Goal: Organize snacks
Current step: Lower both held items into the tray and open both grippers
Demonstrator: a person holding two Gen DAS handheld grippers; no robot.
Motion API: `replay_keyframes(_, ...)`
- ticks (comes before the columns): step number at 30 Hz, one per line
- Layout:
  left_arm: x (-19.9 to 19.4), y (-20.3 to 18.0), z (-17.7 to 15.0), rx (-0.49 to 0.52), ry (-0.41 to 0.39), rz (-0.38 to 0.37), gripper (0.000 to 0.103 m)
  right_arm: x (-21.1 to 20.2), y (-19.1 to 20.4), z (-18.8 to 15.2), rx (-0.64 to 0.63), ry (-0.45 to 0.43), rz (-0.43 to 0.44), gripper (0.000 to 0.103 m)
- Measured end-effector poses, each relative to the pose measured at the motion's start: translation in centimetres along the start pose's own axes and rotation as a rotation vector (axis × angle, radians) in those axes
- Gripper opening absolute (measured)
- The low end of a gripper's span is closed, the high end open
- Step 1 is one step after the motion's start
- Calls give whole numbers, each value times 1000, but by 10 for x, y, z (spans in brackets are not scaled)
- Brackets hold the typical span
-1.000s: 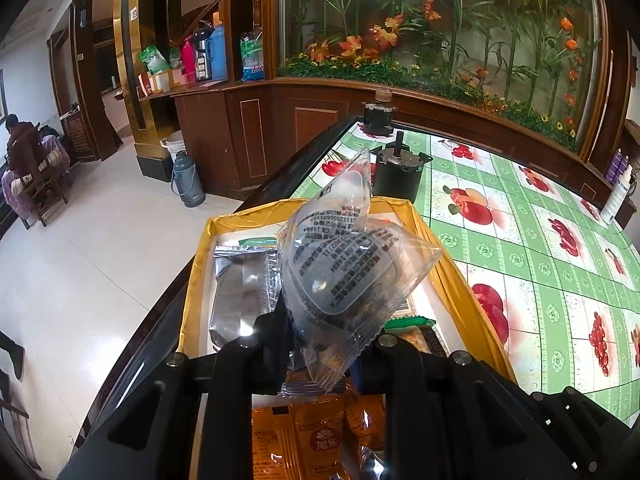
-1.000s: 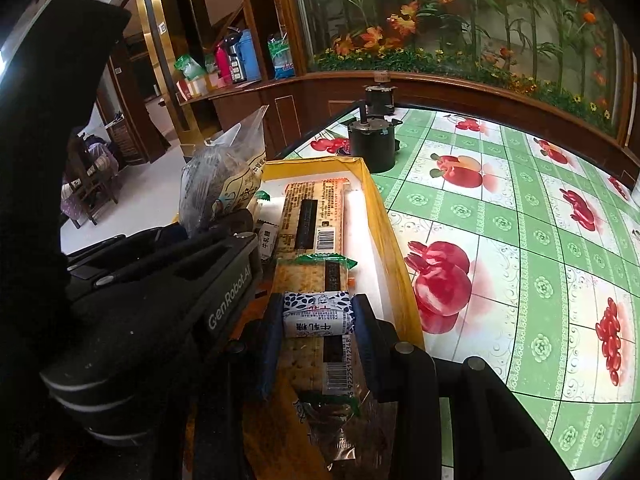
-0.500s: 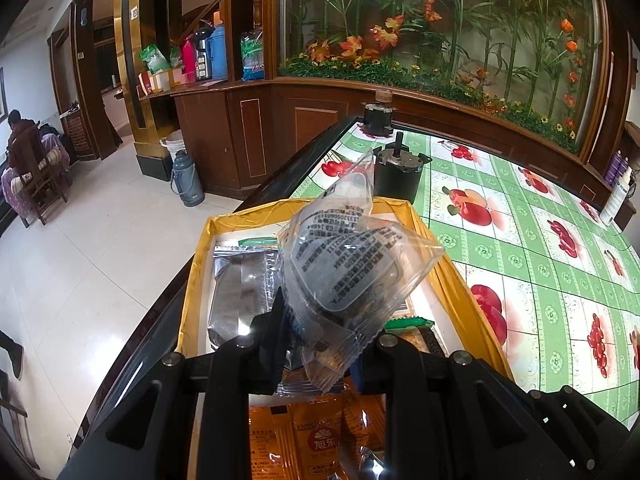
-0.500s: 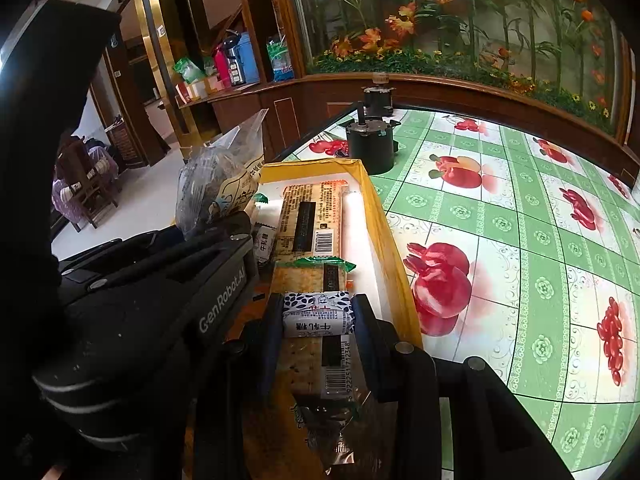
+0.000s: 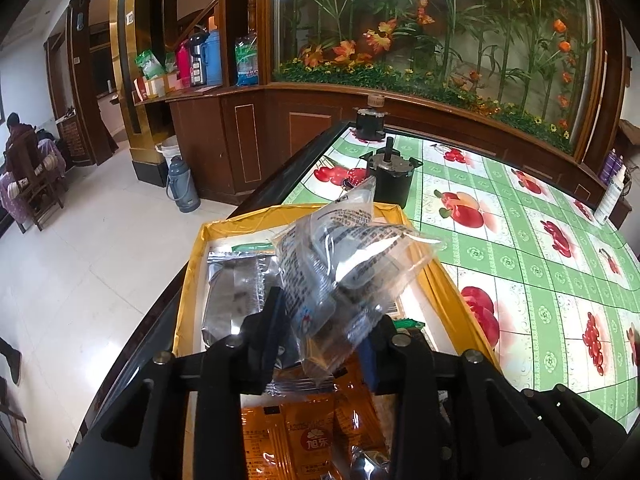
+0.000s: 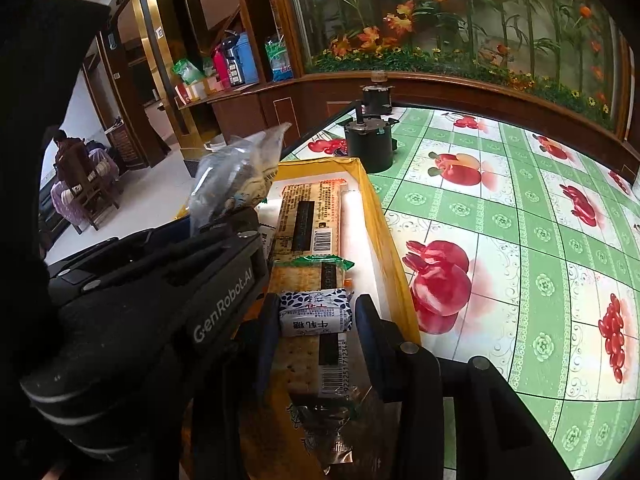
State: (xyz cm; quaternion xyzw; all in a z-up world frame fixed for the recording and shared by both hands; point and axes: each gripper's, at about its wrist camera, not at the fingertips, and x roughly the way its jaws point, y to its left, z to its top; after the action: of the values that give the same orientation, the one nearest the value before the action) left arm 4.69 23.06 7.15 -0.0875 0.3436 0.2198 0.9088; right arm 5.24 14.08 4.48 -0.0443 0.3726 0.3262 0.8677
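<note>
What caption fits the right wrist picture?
Right tongs pinch a small candy above crackers in the yellow box.

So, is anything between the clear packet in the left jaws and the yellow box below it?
No barrier shows. The clear packet hangs over the yellow box, whose floor already holds a silver pouch and orange sachets.

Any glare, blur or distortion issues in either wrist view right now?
Left wrist: white glare on the clear packet in the left claw washes out part of its print; floor shines. Right wrist: left claw body blocks the lower left; candy text is sharp. Both: strong fisheye bending, dark corners.
</note>
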Motion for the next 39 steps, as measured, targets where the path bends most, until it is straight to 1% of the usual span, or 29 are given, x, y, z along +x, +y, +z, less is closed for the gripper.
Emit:
replay_keyframes(8, 0, 0, 0, -2, -2, -4, 35, 0, 1, 0, -1, 0, 0, 43)
replay_keyframes(10, -1, 2, 1, -2, -6, -5, 42, 0, 1, 0, -2, 0, 0, 43)
replay_keyframes(13, -2, 2, 2, -4, -19, -3, 45, -1, 1, 1, -3, 0, 4, 43)
replay_keyframes(14, -3, 2, 3, -7, -23, -3, 46, -1, 1, 1, -2, 0, 7, 45)
replay_keyframes(16, -5, 5, 3, -15, -30, -2, 53, -3, 2, 1, -4, -4, 7, 48)
replay_keyframes(20, -9, 10, 3, -30, -48, -9, 55, -7, 2, 1, -5, -14, 20, 50)
replay_keyframes(23, -12, 10, 3, -38, -70, -11, 61, -12, 1, 1, -7, -29, 19, 50)
replay_keyframes(25, -15, 10, 3, -41, -84, -14, 68, -15, -1, 1, -2, -38, 26, 51)
replay_keyframes(28, -17, 9, 3, -39, -97, -4, 74, -20, -3, 2, 5, -55, 29, 59)
replay_keyframes(33, -18, 9, 3, -41, -107, 6, 78, -25, -5, 1, 1, -67, 29, 60)
replay_keyframes(37, -17, 10, 3, -40, -108, 19, 79, -29, -9, 2, 8, -75, 26, 65)
replay_keyframes(39, -16, 10, 3, -39, -105, 19, 79, -30, -12, 2, 14, -80, 24, 65)
